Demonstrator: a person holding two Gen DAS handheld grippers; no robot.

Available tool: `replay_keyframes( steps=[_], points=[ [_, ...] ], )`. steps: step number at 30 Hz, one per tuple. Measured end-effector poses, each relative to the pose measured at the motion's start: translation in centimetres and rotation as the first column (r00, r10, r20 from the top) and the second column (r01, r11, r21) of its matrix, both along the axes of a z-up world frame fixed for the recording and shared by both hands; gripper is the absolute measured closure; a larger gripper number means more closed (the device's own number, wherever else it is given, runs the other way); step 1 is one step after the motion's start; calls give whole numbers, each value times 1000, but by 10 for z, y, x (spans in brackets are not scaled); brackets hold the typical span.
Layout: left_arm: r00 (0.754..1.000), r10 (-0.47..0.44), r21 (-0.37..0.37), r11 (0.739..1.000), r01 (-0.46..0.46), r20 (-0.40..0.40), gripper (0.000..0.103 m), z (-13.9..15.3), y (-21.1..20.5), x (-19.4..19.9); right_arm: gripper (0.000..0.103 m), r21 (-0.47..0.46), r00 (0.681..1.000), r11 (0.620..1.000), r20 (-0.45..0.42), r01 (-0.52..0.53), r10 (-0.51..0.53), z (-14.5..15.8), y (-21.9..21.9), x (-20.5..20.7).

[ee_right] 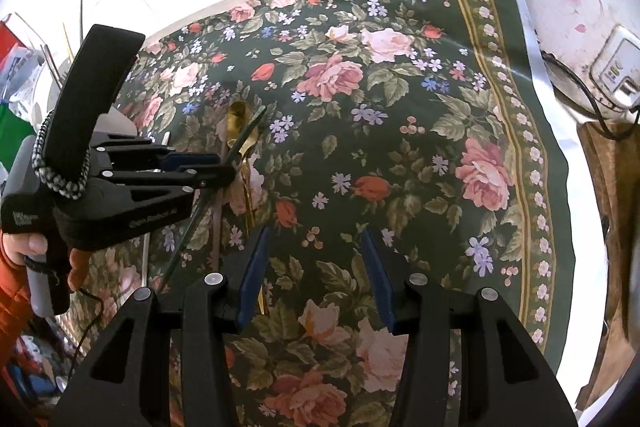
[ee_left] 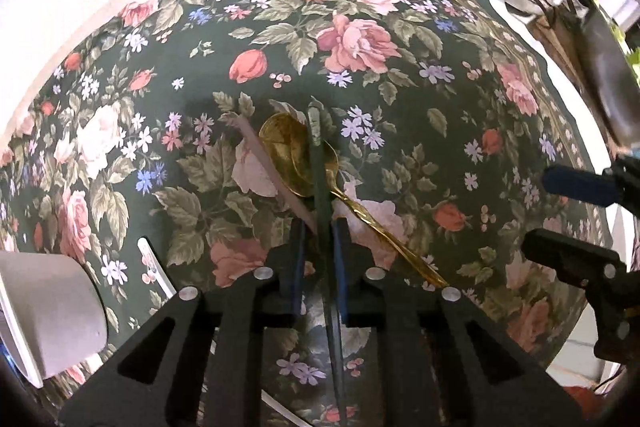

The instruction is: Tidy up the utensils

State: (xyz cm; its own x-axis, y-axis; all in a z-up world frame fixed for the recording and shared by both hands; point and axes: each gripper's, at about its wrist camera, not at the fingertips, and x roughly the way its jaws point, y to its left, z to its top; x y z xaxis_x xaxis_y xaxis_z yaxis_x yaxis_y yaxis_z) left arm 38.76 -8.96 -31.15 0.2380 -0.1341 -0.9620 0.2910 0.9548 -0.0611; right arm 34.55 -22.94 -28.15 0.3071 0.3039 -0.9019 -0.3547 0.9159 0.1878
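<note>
A: Chopstick [ee_left: 320,163] — dark green one, pinched in my left gripper [ee_left: 320,227], lying across the gold spoon [ee_left: 296,155] at table centre. Advice?

B: Lift straight, w/o dragging the spoon. Right gripper [ee_right: 316,255] sits spread, empty, at 3 o'clock.

A: Pink chopstick [ee_left: 272,171] at 10 o'clock; its near end's hidden. White holder [ee_left: 52,307] at 8 is cut off.

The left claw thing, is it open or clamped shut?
Shut: the left gripper has its blue pads nearly together, pinching a thin dark green stick above the gold spoon.
</note>
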Motion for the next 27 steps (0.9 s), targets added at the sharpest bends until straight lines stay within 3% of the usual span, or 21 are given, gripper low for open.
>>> replay_keyframes(
  steps=[3, 13, 20, 27],
  points=[
    [1000, 29, -31, 999, -28, 6, 98, 4, 2, 0, 59, -9, 1000, 1000, 2, -15, 15, -1, 7, 2],
    [978, 196, -168, 969, -181, 77, 98, 45, 74, -46, 59, -59, 994, 992, -6, -108, 108, -17, 56, 19],
    [950, 287, -252, 935, -250, 125, 98, 66, 105, -72, 59, -220, 981, 960, 50, -172, 187, -31, 96, 31],
    [930, 328, -289, 918, -273, 164, 98, 78, 125, -93, 56, -297, 973, 937, 84, -181, 215, -40, 115, 38]
  ],
)
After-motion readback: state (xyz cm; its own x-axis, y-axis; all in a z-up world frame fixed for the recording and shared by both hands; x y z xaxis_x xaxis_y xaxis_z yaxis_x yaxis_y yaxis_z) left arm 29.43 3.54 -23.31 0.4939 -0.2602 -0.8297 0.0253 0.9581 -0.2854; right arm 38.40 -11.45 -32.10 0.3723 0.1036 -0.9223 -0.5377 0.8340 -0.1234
